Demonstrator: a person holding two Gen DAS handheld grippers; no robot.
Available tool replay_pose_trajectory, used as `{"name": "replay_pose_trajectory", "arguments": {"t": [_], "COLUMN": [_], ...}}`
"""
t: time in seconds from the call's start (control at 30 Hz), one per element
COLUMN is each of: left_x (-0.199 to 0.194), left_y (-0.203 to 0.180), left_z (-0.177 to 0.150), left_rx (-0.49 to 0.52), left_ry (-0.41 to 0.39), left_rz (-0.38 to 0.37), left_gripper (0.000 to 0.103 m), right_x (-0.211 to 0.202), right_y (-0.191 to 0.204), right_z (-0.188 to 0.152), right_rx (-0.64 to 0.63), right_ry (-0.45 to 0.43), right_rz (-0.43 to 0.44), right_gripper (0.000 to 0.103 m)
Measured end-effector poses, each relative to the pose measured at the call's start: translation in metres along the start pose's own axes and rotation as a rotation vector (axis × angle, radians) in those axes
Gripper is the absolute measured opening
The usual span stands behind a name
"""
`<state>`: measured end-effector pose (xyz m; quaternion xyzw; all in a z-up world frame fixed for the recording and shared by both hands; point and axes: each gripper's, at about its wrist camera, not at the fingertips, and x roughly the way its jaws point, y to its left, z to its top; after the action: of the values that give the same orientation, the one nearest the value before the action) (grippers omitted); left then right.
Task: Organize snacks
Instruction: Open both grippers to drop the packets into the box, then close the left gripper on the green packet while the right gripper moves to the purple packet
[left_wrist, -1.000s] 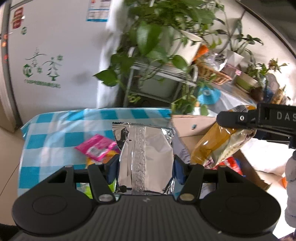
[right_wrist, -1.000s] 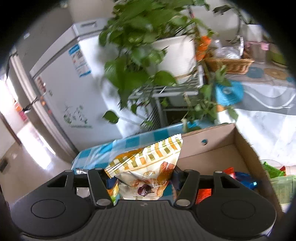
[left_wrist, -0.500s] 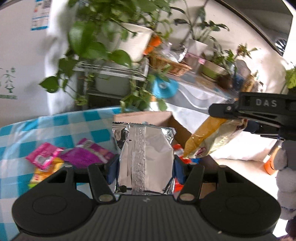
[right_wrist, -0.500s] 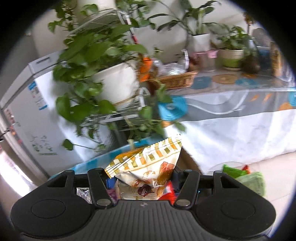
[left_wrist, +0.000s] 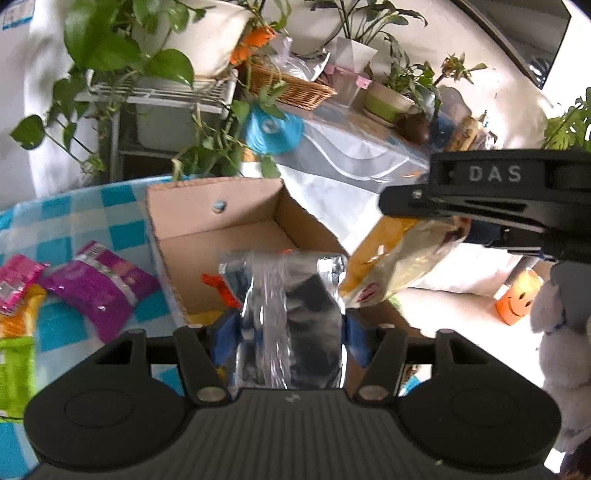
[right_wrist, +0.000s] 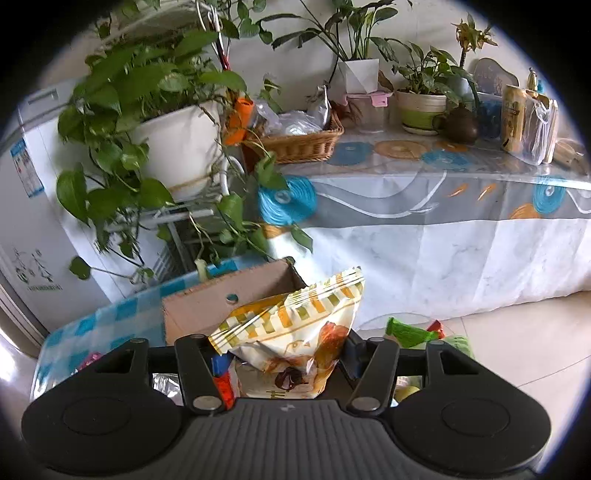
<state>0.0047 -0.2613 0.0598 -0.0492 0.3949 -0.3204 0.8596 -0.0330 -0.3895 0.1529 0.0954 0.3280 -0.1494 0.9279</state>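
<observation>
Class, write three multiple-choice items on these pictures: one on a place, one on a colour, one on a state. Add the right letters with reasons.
1. The purple packet lies:
A. on the checked cloth, beside the cardboard box
B. inside the box
C. in a basket

2. The checked cloth is:
A. red and white
B. blue and white
C. green and yellow

3. The right gripper is:
A. open and empty
B. shut on a spoon
C. shut on a yellow snack bag

Answers: A, since the packet rests flat on the cloth outside the box wall; B, since the squares are blue and white; C, since the bag is pinched between the gripper's fingers.
</observation>
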Motion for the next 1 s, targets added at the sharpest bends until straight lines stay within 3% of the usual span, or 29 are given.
{"name": "replay_pose_trajectory", "arguments": {"t": [0.07,0.2,0.5,1.0], "left_x": [-0.002,-0.011,-0.026,-0.066], "left_y": [-0.003,-0.004,0.008,0.049], "left_z": [0.000,0.004,0.005,-0.012], "left_rx": [0.011,0.032,0.012,-0.040], "left_ry": [-0.017,-0.049,-0.064,-0.074], "left_rz": [-0.008,-0.002,0.028,0.100], "left_gripper": [0.072,0.076,0.076,0.077], "right_x": [0.003,-0.002,-0.001,0.011], "right_y": [-0.001,-0.002,-0.008,0.026], "right_z": [0.000,0.002,0.003,-0.004], "right_rx": [0.010,0.040,0.122,0.064], "right_ry": [0.014,-0.019,-0.036,0.001], "right_rz": [0.012,0.039,0.114,0.209], "right_gripper": [0.064,0.081,0.082,0.089]}}
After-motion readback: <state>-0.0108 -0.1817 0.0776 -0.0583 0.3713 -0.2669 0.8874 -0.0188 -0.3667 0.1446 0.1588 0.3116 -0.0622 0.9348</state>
